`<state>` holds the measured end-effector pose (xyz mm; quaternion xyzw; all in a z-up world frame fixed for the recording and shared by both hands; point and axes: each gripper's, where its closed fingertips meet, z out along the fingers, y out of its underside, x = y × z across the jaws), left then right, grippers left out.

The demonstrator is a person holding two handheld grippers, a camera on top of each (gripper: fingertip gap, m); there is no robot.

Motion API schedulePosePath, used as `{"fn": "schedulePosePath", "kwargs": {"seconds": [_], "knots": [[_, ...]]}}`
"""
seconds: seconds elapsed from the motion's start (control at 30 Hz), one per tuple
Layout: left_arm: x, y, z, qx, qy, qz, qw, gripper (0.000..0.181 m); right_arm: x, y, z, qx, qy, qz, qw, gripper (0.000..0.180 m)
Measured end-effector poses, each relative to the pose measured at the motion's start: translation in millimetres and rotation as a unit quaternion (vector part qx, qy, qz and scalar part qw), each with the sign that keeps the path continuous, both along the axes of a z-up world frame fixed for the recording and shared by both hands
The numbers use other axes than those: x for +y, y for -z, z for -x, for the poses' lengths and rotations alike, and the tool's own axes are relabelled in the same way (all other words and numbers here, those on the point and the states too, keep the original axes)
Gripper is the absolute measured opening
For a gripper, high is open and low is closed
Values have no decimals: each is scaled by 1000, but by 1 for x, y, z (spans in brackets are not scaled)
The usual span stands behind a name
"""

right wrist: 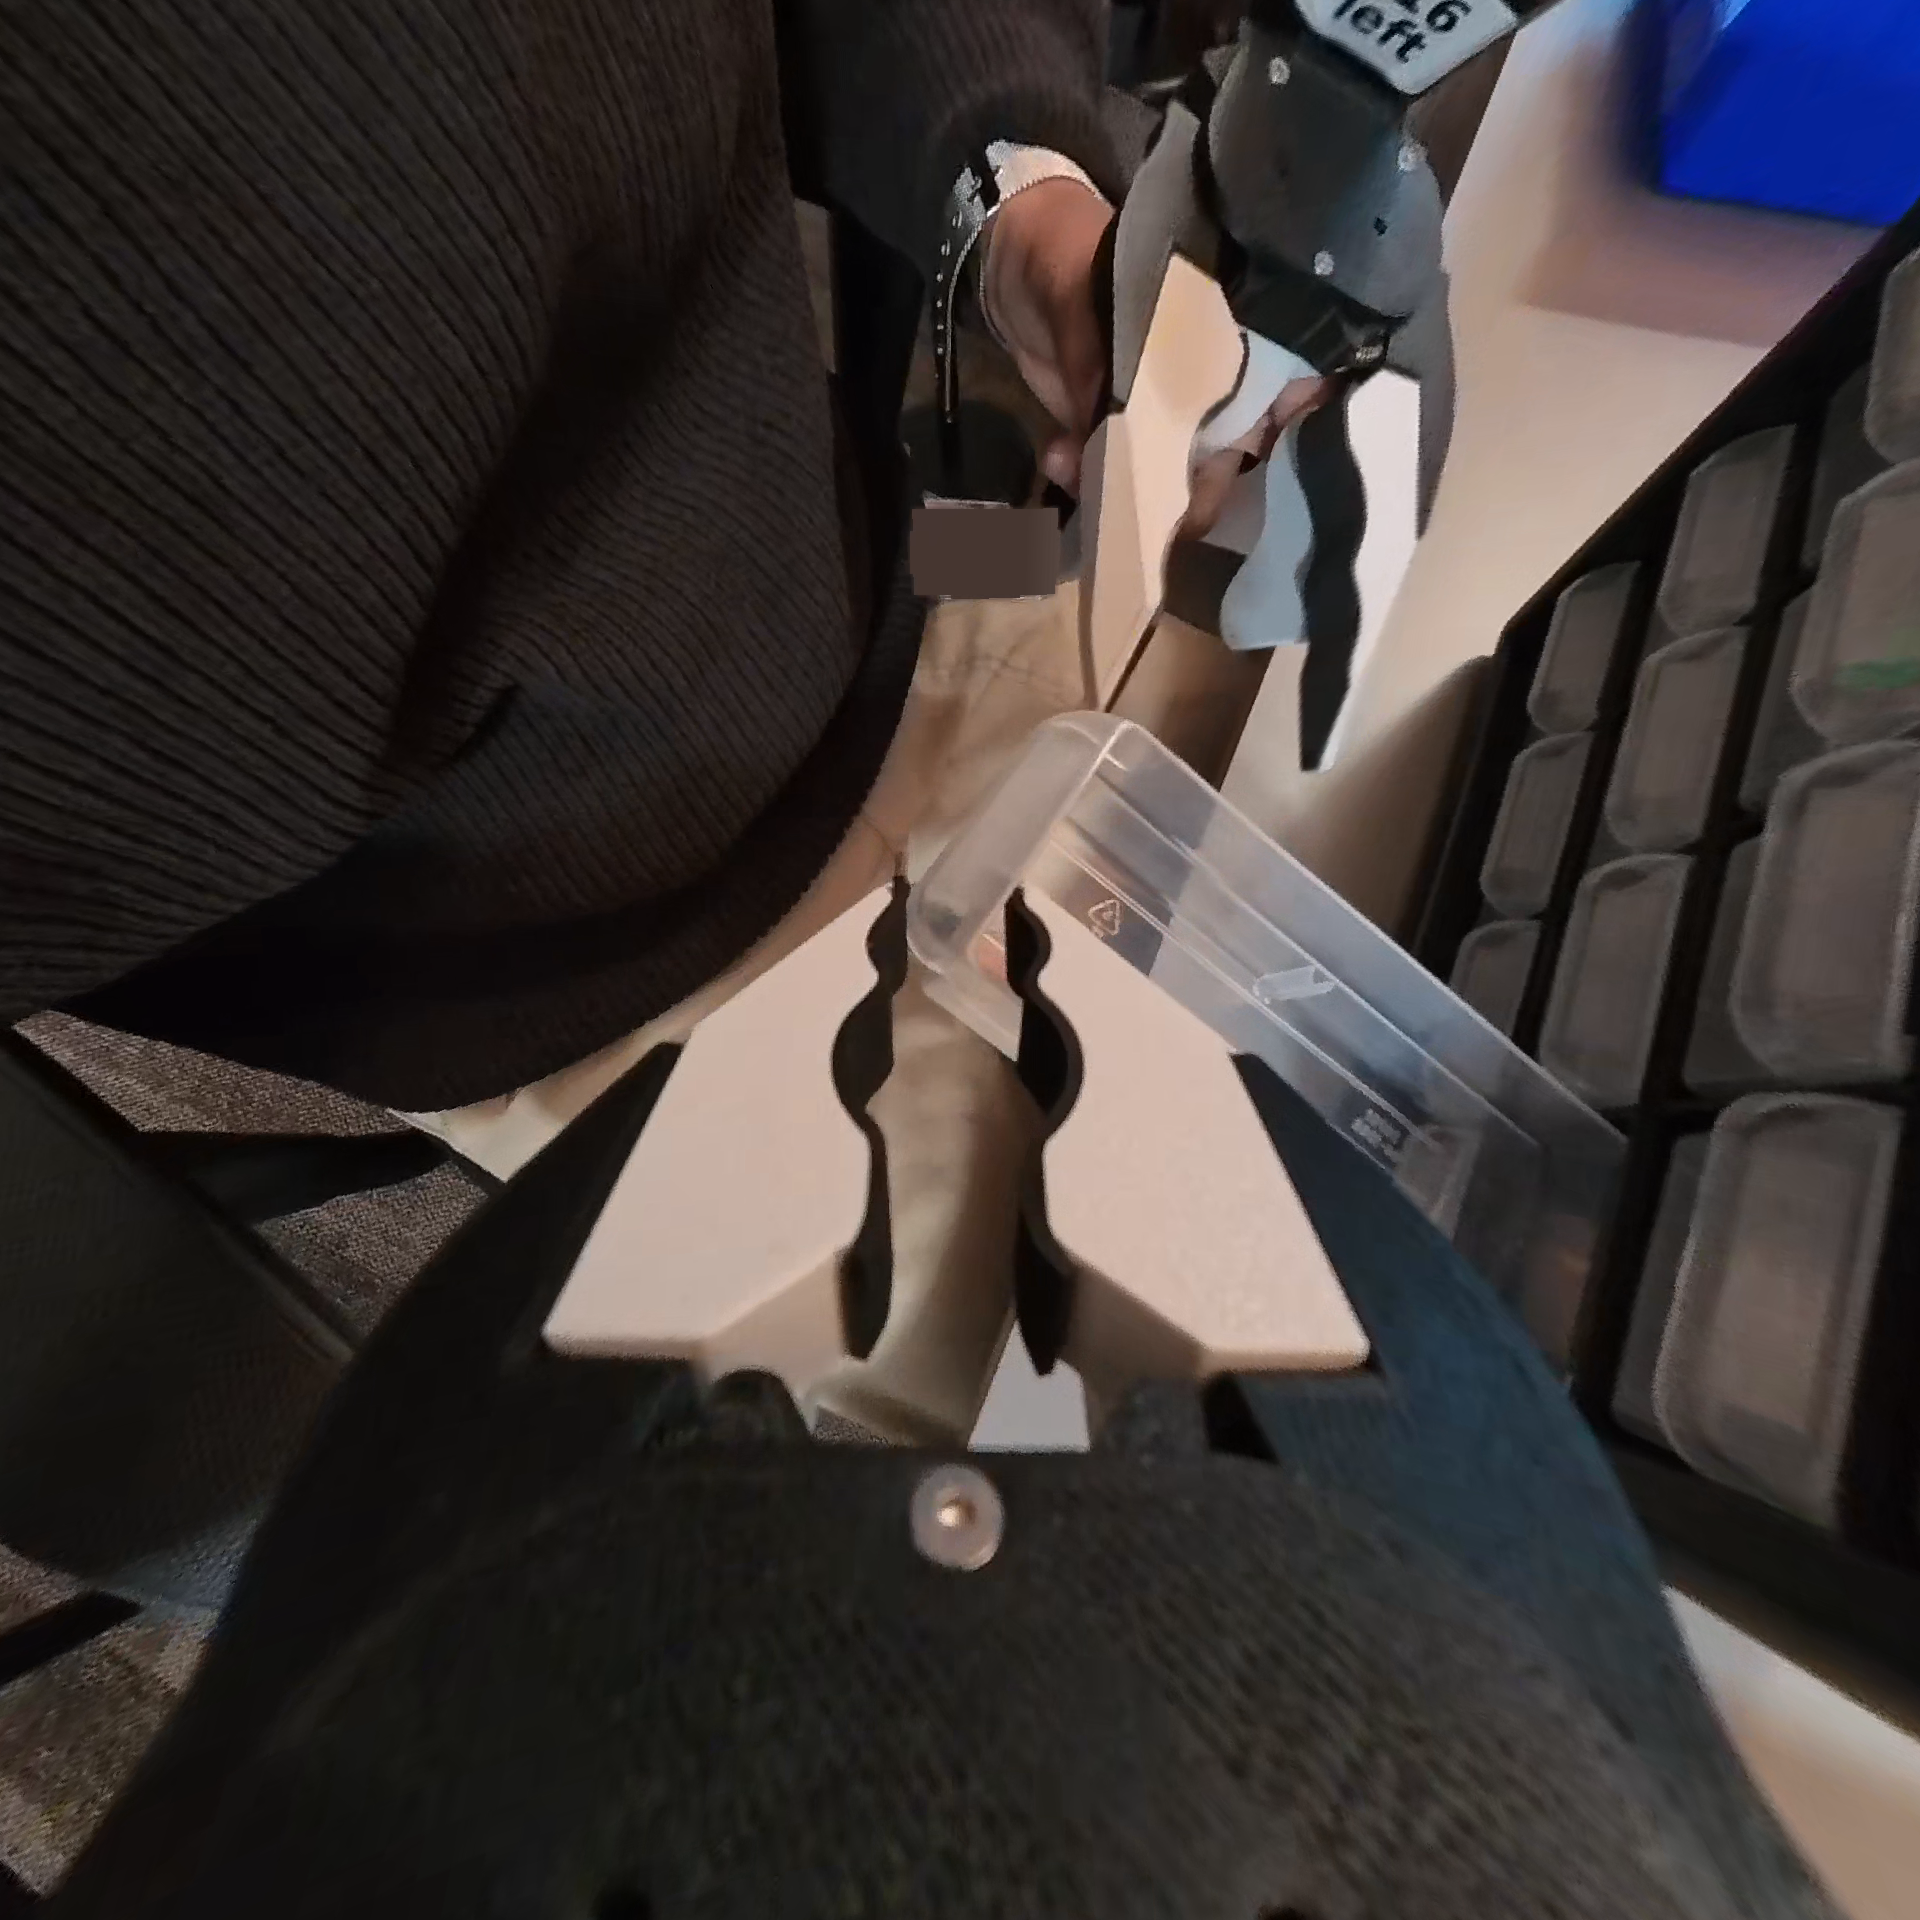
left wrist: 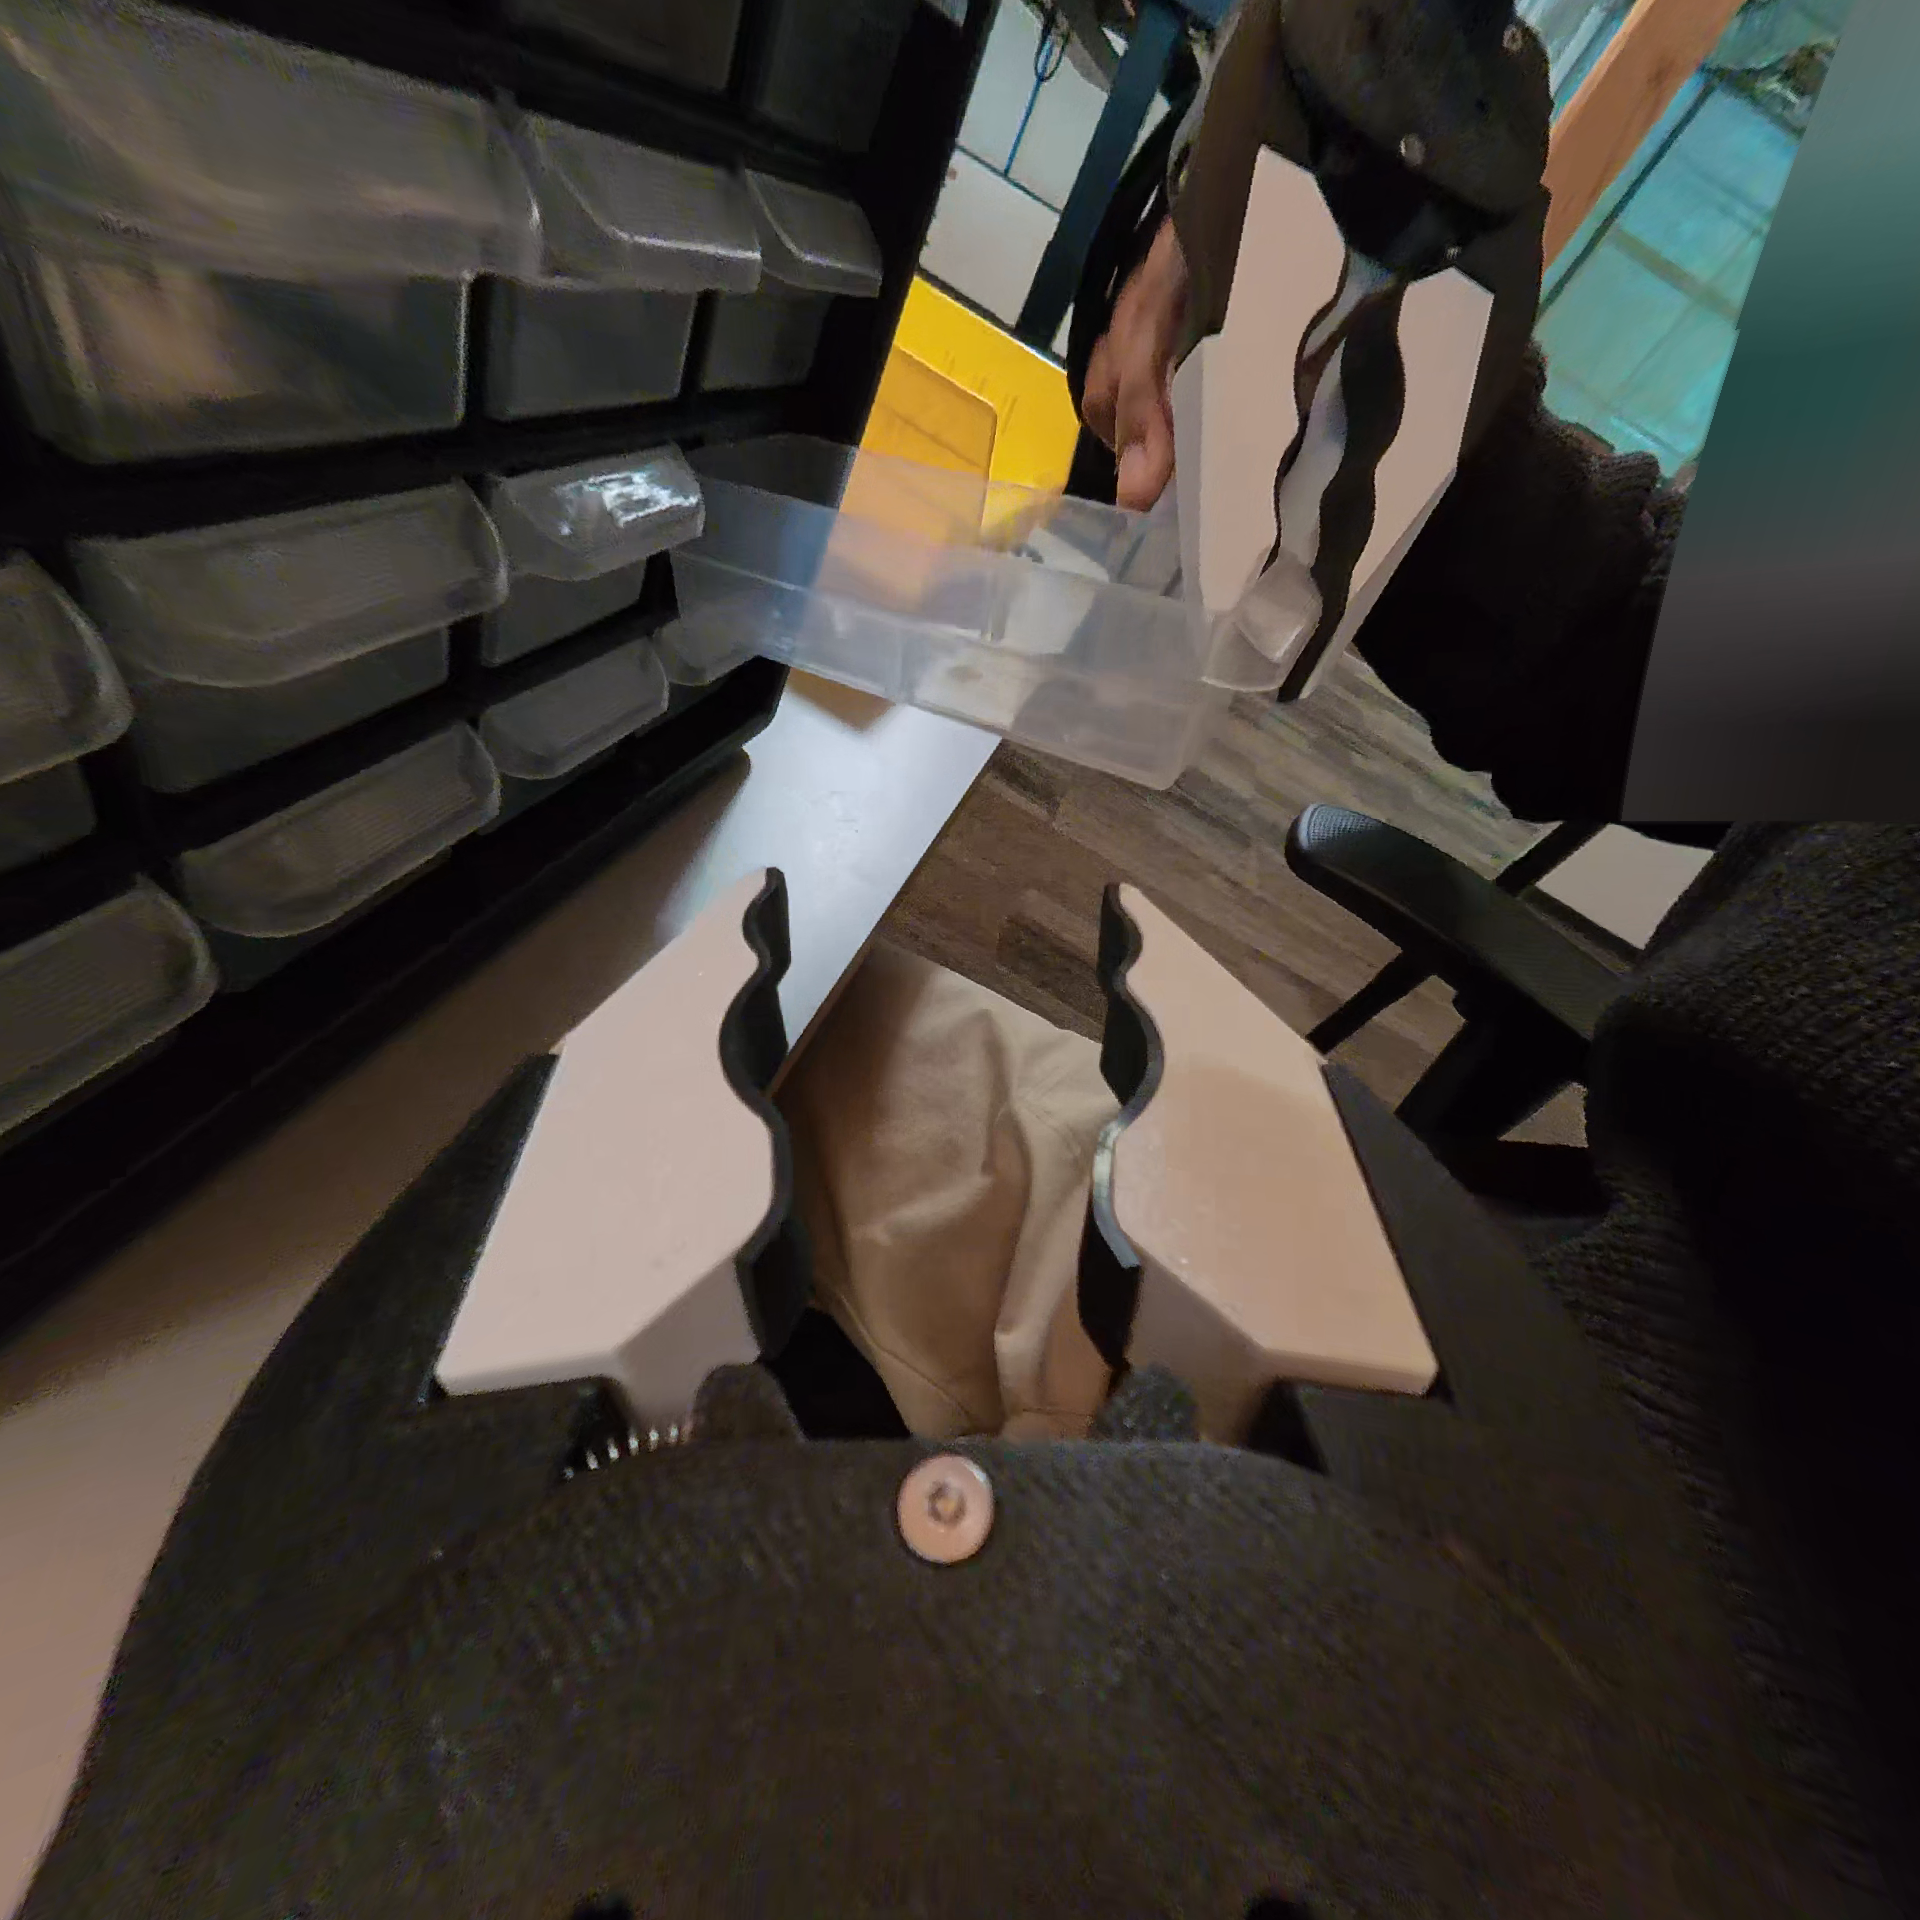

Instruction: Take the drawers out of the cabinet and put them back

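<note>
Where cabinet (left wrist: 436, 499) stands, pale tabletop (left wrist: 208, 1299).

Pulled-out drawer (left wrist: 977, 644) across cabinet (left wrist: 312, 520) front

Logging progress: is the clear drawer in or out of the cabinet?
Partly out: clear drawer juts from the cabinet, its front held by the right gripper.

Pale desk (left wrist: 94, 1382) top, dark straight edge. Wood-look plank floor (left wrist: 1174, 852) beyond it; grey carpet (right wrist: 156, 1070) in the right wrist view. Black mesh office chair armrest (left wrist: 1455, 914) near the desk edge. Yellow bin (left wrist: 966, 416) behind. Teal glass partition (left wrist: 1662, 260) with orange post, far back.
</note>
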<state>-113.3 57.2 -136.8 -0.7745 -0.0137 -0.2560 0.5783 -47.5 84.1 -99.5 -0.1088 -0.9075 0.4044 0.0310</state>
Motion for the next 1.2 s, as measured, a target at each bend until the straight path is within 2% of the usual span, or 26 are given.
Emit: {"fn": "schedulePosePath", "kwargs": {"seconds": [0.23,0.43,0.67,0.93,1.03,1.13,1.2], "knots": [[1,3,1,-10,3,5,1000,58,7,-3,-1,15,7,-18,1000,17],[0,2,-1,-8,6,3,1000,58,21,19,-3,5,26,-53,998,17],[0,2,-4,-12,10,4,1000,57,43,55,5,48,97,-141,984,20],[-2,-2,3,-10,-12,-3,1000,62,48,35,14,123,251,-92,956,55],[-2,-3,3,-20,-11,-5,1000,62,34,24,5,136,282,-26,949,47],[-2,-4,3,-23,-9,-6,1000,62,14,22,-6,126,282,47,950,22],[-1,-4,2,-22,-9,-6,1000,62,10,30,-7,117,289,58,948,12]]}}
